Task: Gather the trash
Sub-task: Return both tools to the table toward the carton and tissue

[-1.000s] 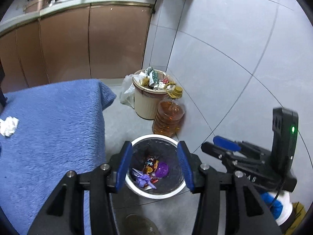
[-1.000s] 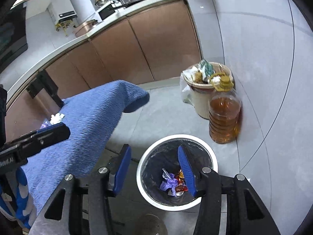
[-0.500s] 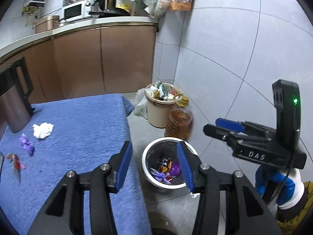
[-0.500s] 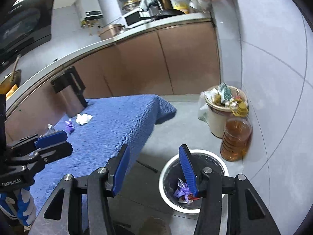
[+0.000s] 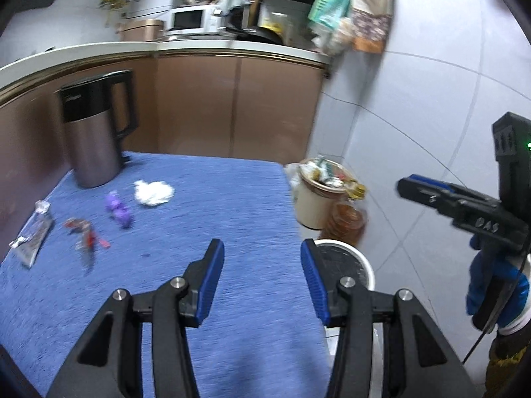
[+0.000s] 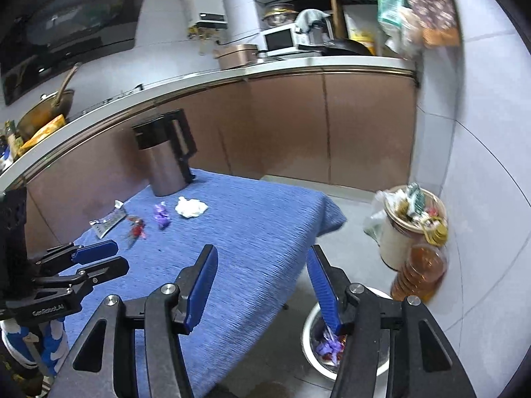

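The left gripper (image 5: 262,278) hangs over the near part of the blue tablecloth (image 5: 215,199) with its jaws spread wide and nothing between them. Far and left of it on the cloth lie four pieces of trash: a crumpled white tissue (image 5: 153,192), a purple wrapper (image 5: 118,210) just left of the tissue, a red wrapper (image 5: 83,230) left of that, and a silver foil packet (image 5: 31,233) at the far left edge. All are well apart from its blue fingertips (image 5: 212,262). A steel kettle (image 5: 93,132) stands beyond the trash.

The right gripper (image 6: 262,282) is also wide open and empty, over the table's right edge. The white-rimmed bin (image 6: 310,328) sits on the floor below its right finger, with purple and red wrappers inside. Beyond the bin stand an oil bottle (image 6: 419,273) and a full cream waste bucket (image 6: 396,242), touching each other.
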`<state>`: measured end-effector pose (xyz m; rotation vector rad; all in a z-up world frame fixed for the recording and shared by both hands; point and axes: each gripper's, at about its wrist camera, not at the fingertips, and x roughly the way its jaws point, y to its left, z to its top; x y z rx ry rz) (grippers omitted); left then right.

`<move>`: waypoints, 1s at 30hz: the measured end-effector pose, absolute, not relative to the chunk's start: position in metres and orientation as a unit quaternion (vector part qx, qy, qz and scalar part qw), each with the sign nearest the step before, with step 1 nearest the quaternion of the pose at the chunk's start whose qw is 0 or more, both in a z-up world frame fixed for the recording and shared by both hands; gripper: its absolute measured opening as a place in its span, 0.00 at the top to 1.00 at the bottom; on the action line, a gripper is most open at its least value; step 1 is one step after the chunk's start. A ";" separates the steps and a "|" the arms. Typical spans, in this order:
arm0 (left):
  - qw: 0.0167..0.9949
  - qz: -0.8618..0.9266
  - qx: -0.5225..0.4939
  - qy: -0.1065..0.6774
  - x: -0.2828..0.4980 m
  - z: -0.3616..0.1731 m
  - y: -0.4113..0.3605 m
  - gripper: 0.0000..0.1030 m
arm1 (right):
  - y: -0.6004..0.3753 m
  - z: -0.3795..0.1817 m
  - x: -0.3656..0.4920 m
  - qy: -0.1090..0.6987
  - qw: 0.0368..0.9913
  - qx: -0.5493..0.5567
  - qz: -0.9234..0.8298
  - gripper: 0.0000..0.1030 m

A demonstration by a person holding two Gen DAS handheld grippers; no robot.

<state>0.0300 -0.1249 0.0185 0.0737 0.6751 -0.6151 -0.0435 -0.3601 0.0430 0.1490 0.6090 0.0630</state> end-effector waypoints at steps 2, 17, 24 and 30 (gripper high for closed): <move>0.904 -0.275 0.028 0.326 0.041 0.016 -0.102 0.47 | -0.349 0.046 -0.034 0.301 0.950 0.069 0.043 0.46; 0.928 -0.079 0.063 0.358 0.169 -0.013 0.073 0.42 | -0.267 0.025 0.091 0.348 0.928 0.046 0.123 0.37; 0.909 -0.036 0.057 0.412 0.251 -0.046 0.119 0.42 | -0.235 -0.013 0.164 0.384 0.910 0.045 0.150 0.37; 0.891 -0.035 0.075 0.447 0.288 -0.071 0.122 0.42 | -0.207 -0.046 0.221 0.413 0.894 0.032 0.169 0.34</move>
